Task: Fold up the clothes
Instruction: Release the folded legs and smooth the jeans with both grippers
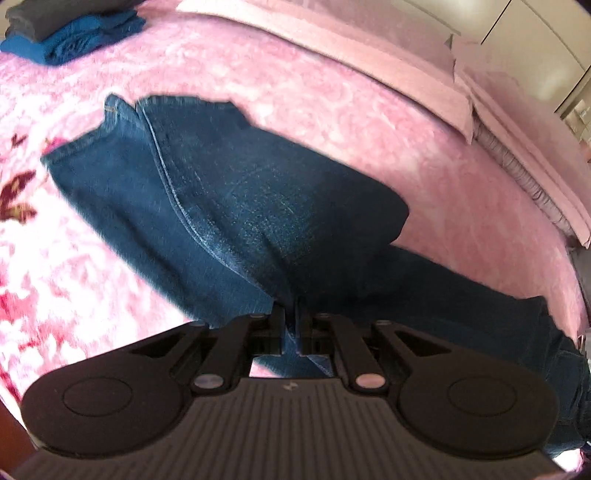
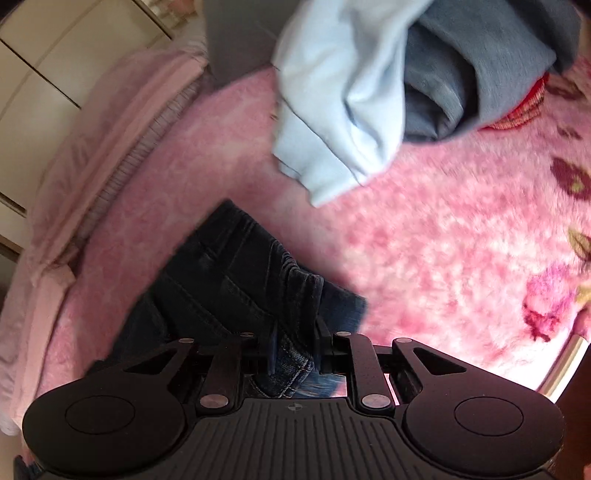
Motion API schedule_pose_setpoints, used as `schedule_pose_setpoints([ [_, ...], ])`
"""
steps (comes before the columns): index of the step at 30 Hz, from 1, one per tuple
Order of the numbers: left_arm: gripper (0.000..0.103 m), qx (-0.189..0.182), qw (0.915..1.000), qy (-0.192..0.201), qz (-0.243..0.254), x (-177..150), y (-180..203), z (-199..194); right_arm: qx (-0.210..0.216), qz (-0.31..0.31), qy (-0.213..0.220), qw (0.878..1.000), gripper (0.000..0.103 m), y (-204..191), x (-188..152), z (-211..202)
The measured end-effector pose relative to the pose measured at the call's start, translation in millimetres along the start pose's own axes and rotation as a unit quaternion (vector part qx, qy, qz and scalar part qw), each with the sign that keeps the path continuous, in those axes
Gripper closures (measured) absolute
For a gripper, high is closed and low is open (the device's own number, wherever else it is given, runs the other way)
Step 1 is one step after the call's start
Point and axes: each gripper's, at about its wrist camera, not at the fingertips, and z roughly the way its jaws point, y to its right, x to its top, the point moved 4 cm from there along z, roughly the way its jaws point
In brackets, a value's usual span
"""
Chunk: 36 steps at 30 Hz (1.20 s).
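Looking through the left wrist view: the jeans [image 1: 221, 192] are seen spread on the pink blanket [image 1: 332, 110], legs lying one over the other.
Left gripper [image 1: 291, 321]: its jaws are almost fully closed, and a thin fold of denim is pinched between them.
Folded pile [image 1: 74, 33]: blue and grey clothes are stacked far off at the top corner.
Looking through the right wrist view: the waist end of the jeans [image 2: 236, 280] is seen bunched up near the camera.
Right gripper [image 2: 293, 350]: its jaws are only a little apart, and a thick seam of denim is squeezed between them.
Loose clothes [image 2: 369, 92]: a pale blue and a grey piece are heaped further back.
How the jeans are judged to handle: heavy, floppy, not slippery, not easily hurt.
Best hold: thick seams and the waistband are judged safest, since thin cloth may slide out.
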Motion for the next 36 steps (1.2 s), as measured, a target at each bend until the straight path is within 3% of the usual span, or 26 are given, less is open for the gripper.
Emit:
schedule_pose_setpoints([
  [3, 0.094, 0.022, 0.9997, -0.009, -0.001, -8, -2, 13, -0.006, 0.013, -0.018, 1.0, 0.084, 7, -1, 15],
  [6, 0.088, 0.022, 0.9995, -0.006, -0.02, -6, 0, 11, -0.02, -0.001, -0.02, 1.0, 0.066, -3, 0, 13],
  [9, 0.08, 0.013, 0.9996, -0.002, -0.023, -3, -2, 0, -0.087, -0.044, -0.004, 0.995, 0.046, -13, 0, 1],
  [13, 0.076, 0.01, 0.9983, 0.023, -0.052, 9, -22, -25, -0.174, -0.039, 0.053, 0.982, 0.044, -20, 3, -21],
  [16, 0.075, 0.018, 0.995, 0.05, -0.085, 28, -49, -36, -0.155, -0.017, 0.074, 0.985, 0.044, -36, 5, -27],
  [19, 0.07, 0.023, 0.9892, 0.075, -0.124, 55, -80, -32, -0.132, -0.048, 0.057, 0.988, 0.044, -69, -2, -12],
  [25, 0.063, 0.002, 0.973, 0.084, -0.215, 102, -136, 13, -0.104, -0.084, 0.028, 0.991, 0.044, -125, -47, 15],
  [27, 0.072, -0.028, 0.9665, 0.074, -0.244, 110, -148, 27, -0.102, -0.09, 0.018, 0.991, 0.044, -138, -66, 21],
  [28, 0.099, -0.044, 0.9625, 0.07, -0.259, 113, -153, 34, -0.106, -0.091, 0.013, 0.99, 0.044, -145, -74, 22],
  [29, 0.103, -0.059, 0.9601, 0.069, -0.265, 117, -157, 35, -0.109, -0.092, 0.009, 0.99, 0.044, -150, -82, 23],
  [31, 0.103, -0.091, 0.9623, 0.088, -0.241, 122, -153, 15, -0.113, -0.092, 0.006, 0.989, 0.044, -158, -96, 24],
  [33, 0.103, -0.118, 0.9659, 0.141, -0.182, 124, -145, -25, -0.118, -0.093, 0.009, 0.989, 0.044, -166, -106, 23],
  [35, 0.103, -0.108, 0.969, 0.174, -0.138, 119, -145, -56, -0.122, -0.096, 0.011, 0.988, 0.044, -174, -116, 24],
  [36, 0.103, -0.087, 0.9735, 0.166, -0.131, 112, -153, -56, -0.123, -0.097, 0.012, 0.988, 0.044, -179, -121, 26],
])
